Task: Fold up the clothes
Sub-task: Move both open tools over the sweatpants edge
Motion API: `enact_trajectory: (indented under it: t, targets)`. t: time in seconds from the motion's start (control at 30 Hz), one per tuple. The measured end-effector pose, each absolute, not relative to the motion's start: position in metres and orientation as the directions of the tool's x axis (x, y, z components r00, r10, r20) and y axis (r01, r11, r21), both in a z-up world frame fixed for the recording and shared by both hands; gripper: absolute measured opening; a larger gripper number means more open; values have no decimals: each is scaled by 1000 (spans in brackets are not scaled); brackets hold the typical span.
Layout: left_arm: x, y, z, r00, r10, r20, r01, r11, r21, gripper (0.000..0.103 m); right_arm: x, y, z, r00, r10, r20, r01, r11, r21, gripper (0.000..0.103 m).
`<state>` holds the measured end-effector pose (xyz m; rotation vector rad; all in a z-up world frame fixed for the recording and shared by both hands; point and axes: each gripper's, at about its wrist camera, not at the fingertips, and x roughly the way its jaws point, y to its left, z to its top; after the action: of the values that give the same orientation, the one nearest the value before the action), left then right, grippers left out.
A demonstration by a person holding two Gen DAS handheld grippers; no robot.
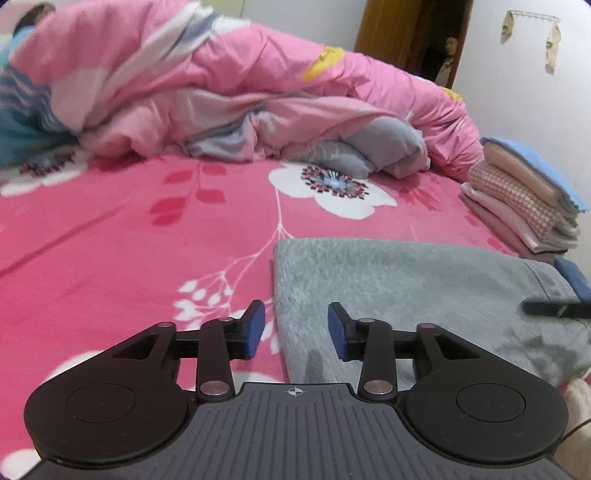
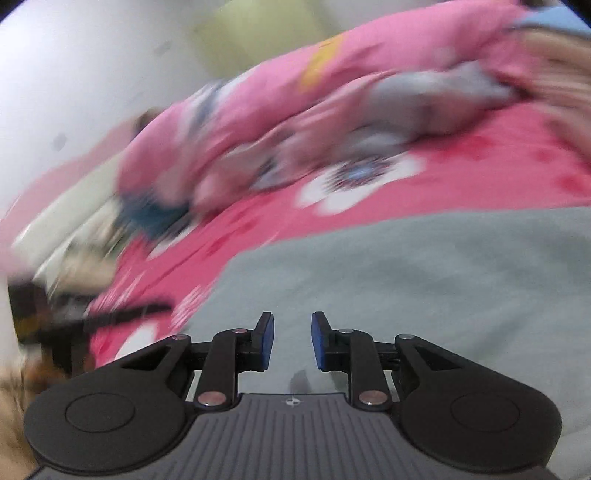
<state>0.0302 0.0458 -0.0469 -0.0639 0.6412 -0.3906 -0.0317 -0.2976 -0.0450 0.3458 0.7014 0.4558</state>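
A grey fleece garment [image 1: 406,288] lies flat on the pink flowered bed sheet [image 1: 110,240], its left edge straight and folded. My left gripper [image 1: 296,328] hovers open over that edge, with one blue pad above the sheet and the other above the fleece, and nothing between them. In the blurred right wrist view the right gripper [image 2: 293,338] stands open with a narrow gap over the same grey garment [image 2: 424,288], and nothing is pinched. A black finger [image 1: 554,309] of the right gripper shows at the left wrist view's right edge.
A stack of folded clothes [image 1: 524,199] sits at the right side of the bed. A crumpled pink quilt [image 1: 221,81] fills the far side. Behind it is a dark doorway [image 1: 417,33] with a person [image 1: 448,59] in it.
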Motion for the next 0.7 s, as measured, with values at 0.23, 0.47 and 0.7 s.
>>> enact_trajectory:
  t: [0.23,0.47,0.7]
  targets:
    - [-14,57,-36,731,-349,-587,329,933,-146,56,-63,-280,-55,638,513,-575,-293,852,435,25]
    - [-32,40,-44,708,-377,-597,356,921,-160,61,-70,-293,-40,685,510,-520,-225,827,515,47]
    - [-40,1,-51,688,-436,-581,521,853,-25,61,-76,-291,-35,716,487,-500,-181,822,541,56]
